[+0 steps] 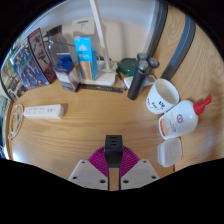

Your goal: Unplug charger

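Note:
My gripper (113, 162) is shut on a small black charger (113, 147), which sits between the magenta pads (98, 160) at the fingertips. The charger is held above the wooden desk (95, 125), apart from everything else. A white power strip (40, 111) lies on the desk to the left, beyond the fingers, with a white cable curling off its left end. No plug shows in its sockets.
Two white mugs (164, 95) (176, 122) and a small white box (168, 151) lie to the right. A black bottle (140, 76), a white stand (100, 55), a blue box (85, 52) and books (35, 60) line the back of the desk.

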